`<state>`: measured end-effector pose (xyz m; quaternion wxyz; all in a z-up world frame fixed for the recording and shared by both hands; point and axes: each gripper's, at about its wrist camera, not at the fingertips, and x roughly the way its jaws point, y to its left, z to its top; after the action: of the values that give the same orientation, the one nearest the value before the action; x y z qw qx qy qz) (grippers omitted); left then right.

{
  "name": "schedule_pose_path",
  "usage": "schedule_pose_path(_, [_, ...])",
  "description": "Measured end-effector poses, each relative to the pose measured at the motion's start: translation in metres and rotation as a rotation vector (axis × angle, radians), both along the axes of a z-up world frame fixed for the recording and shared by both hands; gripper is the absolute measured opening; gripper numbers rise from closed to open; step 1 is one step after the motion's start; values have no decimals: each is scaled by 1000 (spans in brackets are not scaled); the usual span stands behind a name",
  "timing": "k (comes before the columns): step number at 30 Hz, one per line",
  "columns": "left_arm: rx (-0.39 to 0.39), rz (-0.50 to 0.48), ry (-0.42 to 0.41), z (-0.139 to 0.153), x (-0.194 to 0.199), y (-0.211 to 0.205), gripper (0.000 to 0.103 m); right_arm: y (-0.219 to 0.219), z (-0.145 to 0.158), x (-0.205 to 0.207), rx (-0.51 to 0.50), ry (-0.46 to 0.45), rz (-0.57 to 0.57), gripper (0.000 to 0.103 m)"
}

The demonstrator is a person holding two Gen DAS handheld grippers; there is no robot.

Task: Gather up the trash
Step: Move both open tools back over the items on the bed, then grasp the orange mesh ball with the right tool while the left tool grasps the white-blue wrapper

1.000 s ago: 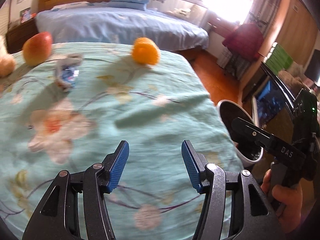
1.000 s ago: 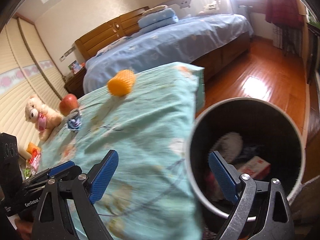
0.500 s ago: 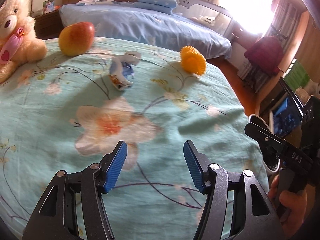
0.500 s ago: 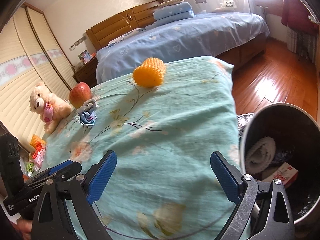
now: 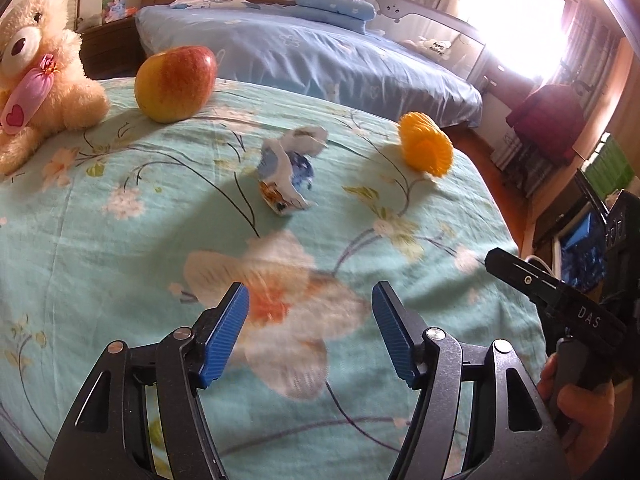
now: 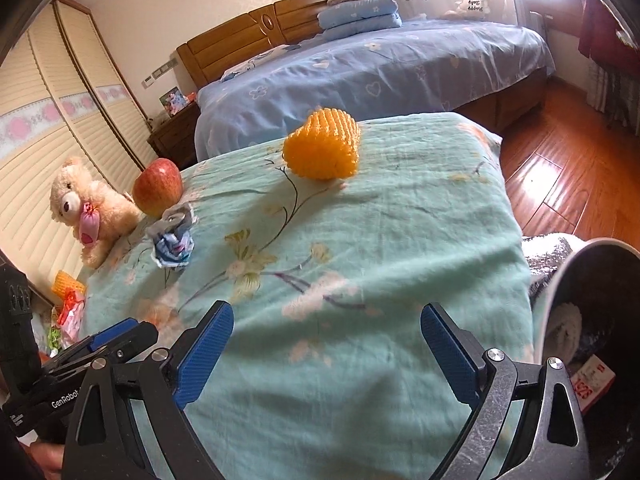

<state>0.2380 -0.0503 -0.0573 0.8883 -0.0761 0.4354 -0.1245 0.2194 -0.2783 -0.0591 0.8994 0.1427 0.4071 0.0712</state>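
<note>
A crumpled blue-and-white wrapper [image 5: 289, 174] lies on the teal floral cloth [image 5: 120, 248], near the middle of the left wrist view and at about 12 o'clock from the left gripper [image 5: 310, 330], whose blue pads stand wide apart with nothing between them, well short of the wrapper. An orange foam fruit net [image 5: 426, 151] sits at roughly 2 o'clock from the wrapper, apart from it, near the cloth's far edge. A red-yellow apple [image 5: 175, 83] rests at about 10 o'clock from the wrapper, and a cream teddy bear [image 5: 38, 68] lies just beside the apple at 9 o'clock. In the right wrist view the right gripper [image 6: 326, 346] is also spread wide and empty above the cloth, with the foam net at 12 o'clock and the wrapper at 10 o'clock. A dark bin [image 6: 592, 280] with a white rim stands at 3 o'clock, below the cloth's edge, holding a pale wad and a red-and-white box. A blue-covered bed [image 6: 380, 76] fills the background.
</note>
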Motion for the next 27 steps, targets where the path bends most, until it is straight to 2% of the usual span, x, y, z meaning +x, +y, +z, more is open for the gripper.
schedule_pose_path(10, [4, 50, 1, 2, 40, 11, 65, -1, -2, 49, 13, -4, -26, 96])
schedule_pose_path(23, [0, 76, 2, -8, 70, 14, 65, -2, -4, 116, 44, -8, -69, 96])
schedule_pose_path(26, [-12, 73, -1, -10, 72, 14, 60, -2, -6, 127, 47, -1, -81, 96])
schedule_pose_path(27, [-13, 69, 0, -10, 73, 13, 54, -2, -6, 129, 45, -1, -84, 95])
